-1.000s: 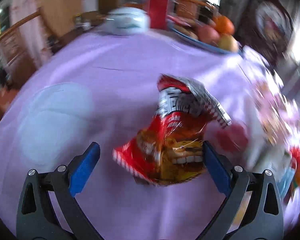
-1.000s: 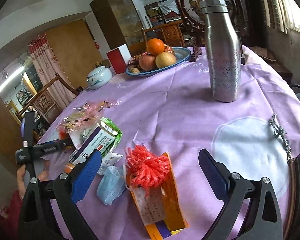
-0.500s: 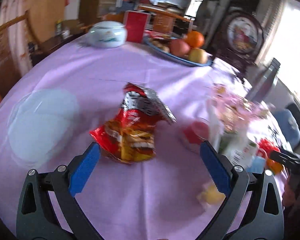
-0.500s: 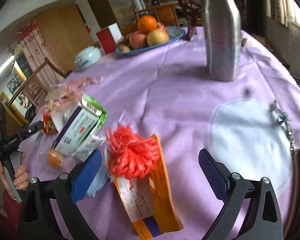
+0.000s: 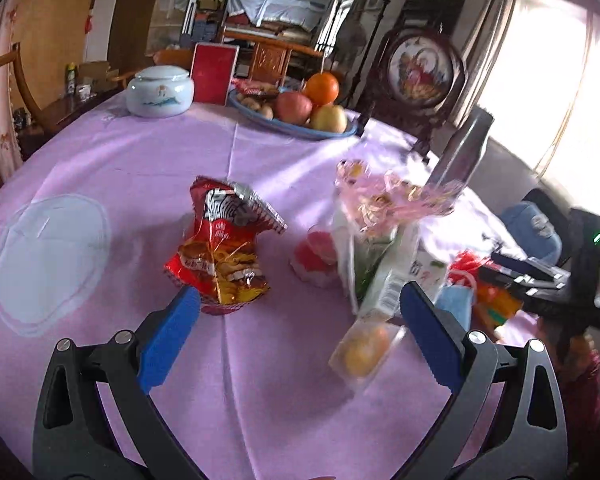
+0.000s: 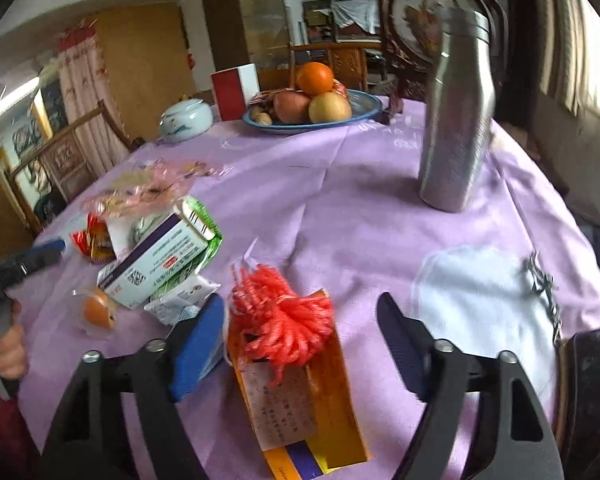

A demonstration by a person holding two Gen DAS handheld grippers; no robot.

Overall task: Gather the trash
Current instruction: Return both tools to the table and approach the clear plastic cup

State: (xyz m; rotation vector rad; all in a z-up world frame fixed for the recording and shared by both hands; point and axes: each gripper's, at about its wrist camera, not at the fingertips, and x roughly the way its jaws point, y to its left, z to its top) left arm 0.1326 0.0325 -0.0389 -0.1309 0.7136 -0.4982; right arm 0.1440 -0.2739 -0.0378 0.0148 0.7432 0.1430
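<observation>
The right gripper (image 6: 300,332) is hanging low over a red mesh net (image 6: 280,316) that is lying bunched up on a flat orange card packet (image 6: 328,408). Both are sitting on the purple tablecloth (image 6: 340,208), close to the near edge. The jaws have just been closing in, and the net is sitting between them, but the blue pads are not pressing on it yet.

The net looks soft, light and springy, so it is likely to squash flat when it is pinched. A good place to grab is the thick middle of the bunch. The card under it looks stiff and thin, so it may get left behind or slide away.

The left gripper (image 5: 296,320) is hanging with its jaws wide apart and nothing in them. A crinkly red chip bag (image 5: 224,248) is standing just past its left pad. It looks light and slippery. A white carton (image 5: 396,272), a blue face mask (image 5: 456,300) and a small orange thing in clear wrap (image 5: 364,348) are lying in a pile near its right pad.
</observation>
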